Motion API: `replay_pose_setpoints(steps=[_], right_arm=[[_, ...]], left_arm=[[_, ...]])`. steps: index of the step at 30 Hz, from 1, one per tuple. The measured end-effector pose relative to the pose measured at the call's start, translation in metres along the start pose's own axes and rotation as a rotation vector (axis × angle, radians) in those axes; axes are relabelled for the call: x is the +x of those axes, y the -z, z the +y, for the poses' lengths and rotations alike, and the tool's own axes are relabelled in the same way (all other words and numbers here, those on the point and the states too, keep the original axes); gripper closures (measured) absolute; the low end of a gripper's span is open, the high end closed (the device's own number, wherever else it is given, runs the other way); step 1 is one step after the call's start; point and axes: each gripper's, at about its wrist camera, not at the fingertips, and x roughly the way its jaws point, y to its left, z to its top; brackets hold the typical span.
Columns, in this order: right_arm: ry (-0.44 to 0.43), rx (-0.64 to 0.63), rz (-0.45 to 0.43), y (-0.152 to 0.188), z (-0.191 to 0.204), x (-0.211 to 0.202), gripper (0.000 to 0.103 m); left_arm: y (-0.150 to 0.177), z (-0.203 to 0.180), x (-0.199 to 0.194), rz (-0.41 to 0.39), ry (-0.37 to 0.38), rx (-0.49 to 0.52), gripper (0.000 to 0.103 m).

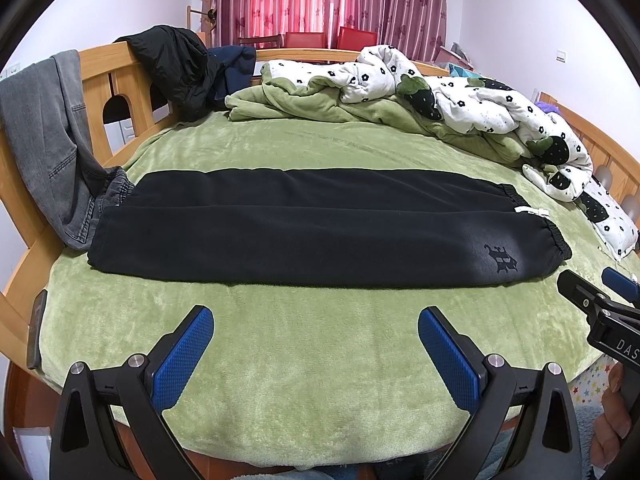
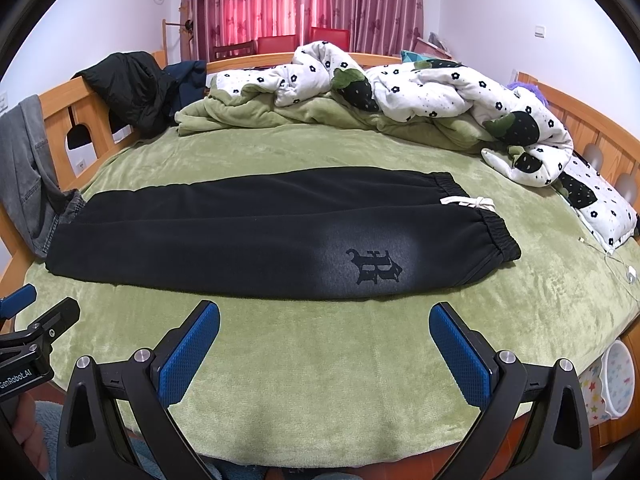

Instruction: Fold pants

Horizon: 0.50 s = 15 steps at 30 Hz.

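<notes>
We see black sweatpants (image 1: 304, 232) folded lengthwise across the green bedsheet (image 1: 320, 344). Our left gripper (image 1: 316, 334) and right gripper (image 2: 324, 330) hover nearside, both released, grasping nothing

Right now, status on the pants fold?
Left gripper and right gripper open, short of the cloth. Black pants flat on the green bed, legs stacked. Grey jeans touch the cuff end.

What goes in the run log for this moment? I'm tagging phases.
phase: before grasp | pants: flat on bed, legs together | left tongs: open | right tongs: open
</notes>
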Motion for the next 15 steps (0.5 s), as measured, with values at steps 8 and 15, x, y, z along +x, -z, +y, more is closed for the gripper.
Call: replay_pose_setpoints(steps=[8,15], right_arm=[[-0.002,-0.001,-0.001,0.0016,0.0004,-0.0002,0.0],[-0.003,0.002,0.0,0.0007,0.0003,-0.0003,0.0]], left_arm=[[0.0002,-0.0002,0.0,0.0,0.0,0.0,0.0],[0.0004,-0.0008,-0.0001,0.0,-0.001,0.0,0.0]])
